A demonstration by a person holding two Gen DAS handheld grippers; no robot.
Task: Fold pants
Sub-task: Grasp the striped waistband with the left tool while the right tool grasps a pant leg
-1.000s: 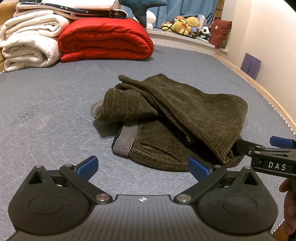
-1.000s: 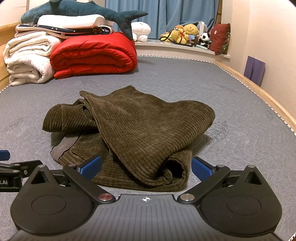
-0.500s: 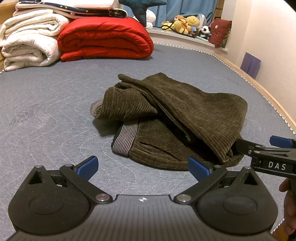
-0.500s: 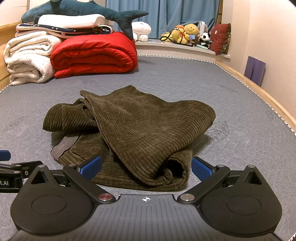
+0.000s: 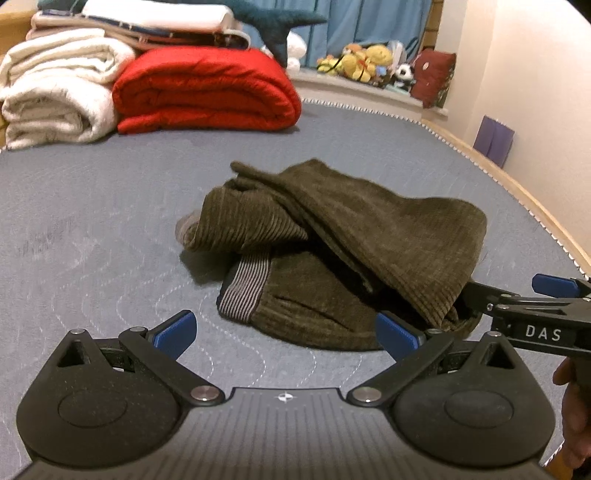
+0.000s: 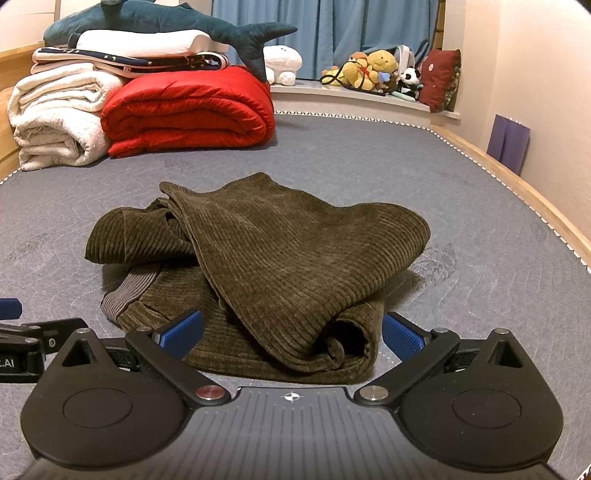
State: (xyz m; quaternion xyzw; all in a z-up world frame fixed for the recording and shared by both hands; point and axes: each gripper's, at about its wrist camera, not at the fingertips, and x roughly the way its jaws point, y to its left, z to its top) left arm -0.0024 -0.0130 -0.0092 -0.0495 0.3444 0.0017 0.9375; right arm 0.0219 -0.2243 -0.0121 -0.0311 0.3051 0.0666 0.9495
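Observation:
Dark olive corduroy pants [image 5: 343, 251] lie in a rumpled heap on the grey mattress [image 5: 92, 221], with a striped grey waistband lining [image 5: 243, 291] showing at the front left. They also show in the right wrist view [image 6: 280, 266]. My left gripper [image 5: 286, 332] is open and empty, just short of the heap's near left edge. My right gripper [image 6: 291, 330] is open, its blue pads to either side of the heap's near right fold, not closed on it. The right gripper also shows in the left wrist view [image 5: 517, 302], at the heap's right edge.
A rolled red duvet [image 6: 184, 110], folded white blankets [image 6: 55, 114] and a plush shark [image 6: 166, 14] are stacked at the far left. Stuffed toys [image 6: 373, 70] sit on the back ledge. The wooden bed edge [image 6: 517, 192] and wall run along the right.
The left wrist view has pulled back and lifted slightly, so the pants sit a little farther off. The right gripper and the pants have stayed put.

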